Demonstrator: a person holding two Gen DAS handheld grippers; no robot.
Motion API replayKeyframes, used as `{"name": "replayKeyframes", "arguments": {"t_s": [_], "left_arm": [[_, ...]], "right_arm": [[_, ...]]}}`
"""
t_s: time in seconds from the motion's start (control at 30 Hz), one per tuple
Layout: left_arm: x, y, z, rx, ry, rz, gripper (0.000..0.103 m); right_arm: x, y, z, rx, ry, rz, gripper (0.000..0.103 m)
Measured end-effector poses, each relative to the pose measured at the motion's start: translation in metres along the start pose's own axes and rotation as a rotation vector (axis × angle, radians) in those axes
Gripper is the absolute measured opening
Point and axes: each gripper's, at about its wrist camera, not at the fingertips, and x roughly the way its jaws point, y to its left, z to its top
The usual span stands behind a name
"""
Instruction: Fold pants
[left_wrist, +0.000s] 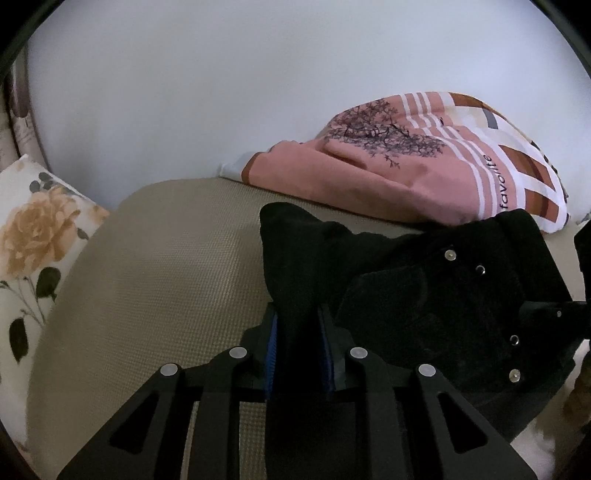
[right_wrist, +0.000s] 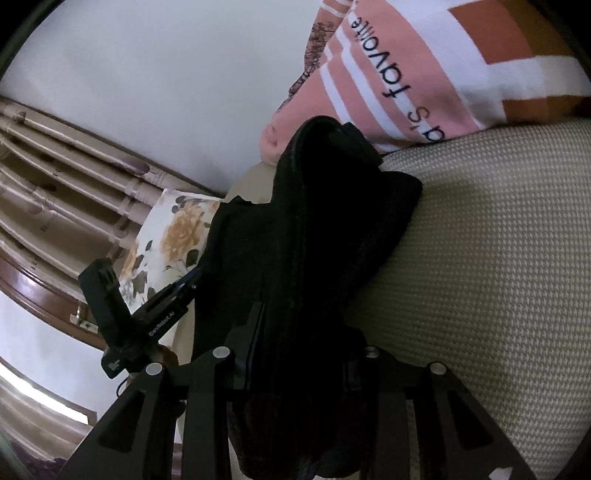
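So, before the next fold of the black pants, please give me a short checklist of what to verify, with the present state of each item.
1. Left gripper shut on the pants: ok, cloth runs between its blue pads.
2. Right gripper shut on the pants: ok, cloth fills the jaws.
3. Pants clear of the pink pillow: not ok, their far edge lies against it.
4. Bare mat to lay the fold on: ok, free beside the left gripper.
5. Floral pillow out of the way: ok, at the mat's edge.
6. Legs lie even: cannot tell, the cloth is bunched and dark.
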Motion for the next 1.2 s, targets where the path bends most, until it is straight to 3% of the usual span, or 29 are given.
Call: {"name": "replayKeyframes", "arguments": {"t_s": [0.27,0.57,0.93,1.2], "left_arm": [[0.006,0.003,-0.009,-0.003,-0.033,0.019,0.03],[0.011,0.005,-0.019,-0.006,-0.069,0.045,0.037],[0.022,0.023,-0.021,-0.096,-0.016,-0.01,0.051],[0.022,0.02,-0.021,-0.09,-0.022,0.018,0.055]], "right_arm": [[0.008,0.002,-0.007,-0.022,-0.033,-0.071,0.039],[0.016,0.027,-0.012,-0.123,-0.082,-0.228,0.044],[0.028,0.048,-0.019,-0.224,-0.131,-0.403,0.062],[0.025,0.044,-0.02,-0.202,-0.155,-0.433,0.07]]}}
